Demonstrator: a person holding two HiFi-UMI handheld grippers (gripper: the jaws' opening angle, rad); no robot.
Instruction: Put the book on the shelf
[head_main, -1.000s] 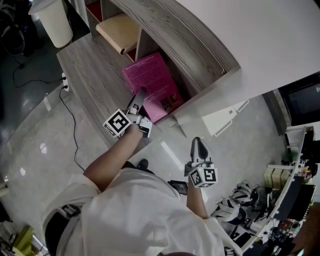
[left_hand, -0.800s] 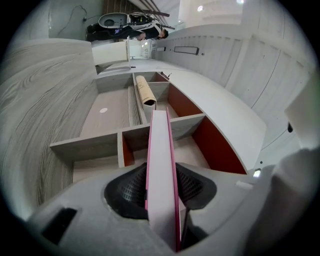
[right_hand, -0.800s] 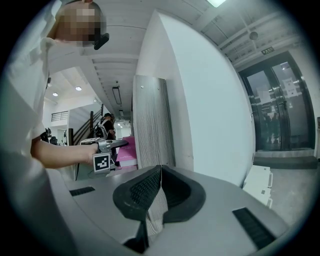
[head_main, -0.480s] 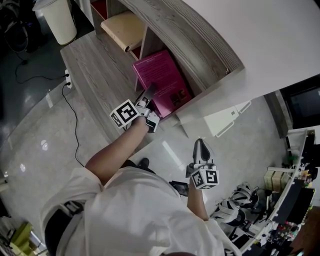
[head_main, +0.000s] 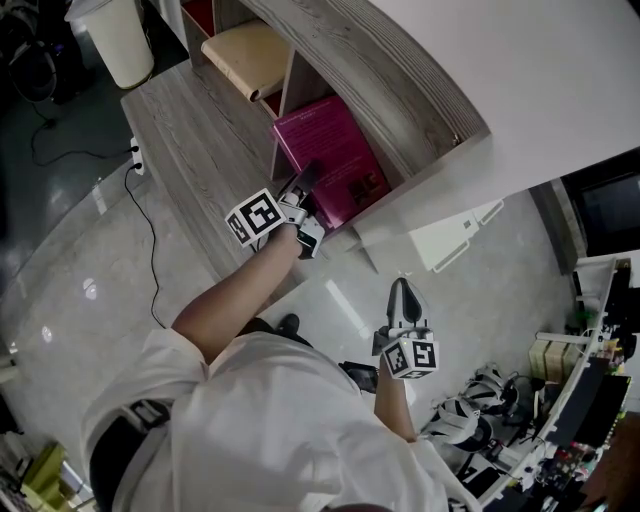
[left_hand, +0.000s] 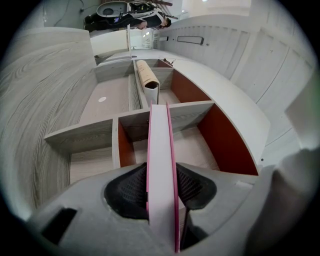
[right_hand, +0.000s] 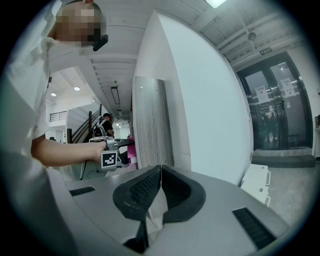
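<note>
Pink covers are showing on both sides of the book that the left hand-held gripper is clamping edge-on, its pads pressing flat against the two faces. Ahead of that hand-held gripper the book is reaching into a compartment of the shelf, between orange side walls, with its near end sticking out toward the jaws. The right hand-held gripper is hanging well behind and to the right, jaws closed together on nothing. Trouble is most likely waiting at the release: the compartment is looking much wider than the book, and nothing is standing beside it, so it may be toppling flat once freed. Pushing off-line could also be jamming its front edge against a shelf wall, twisting it in the grip
</note>
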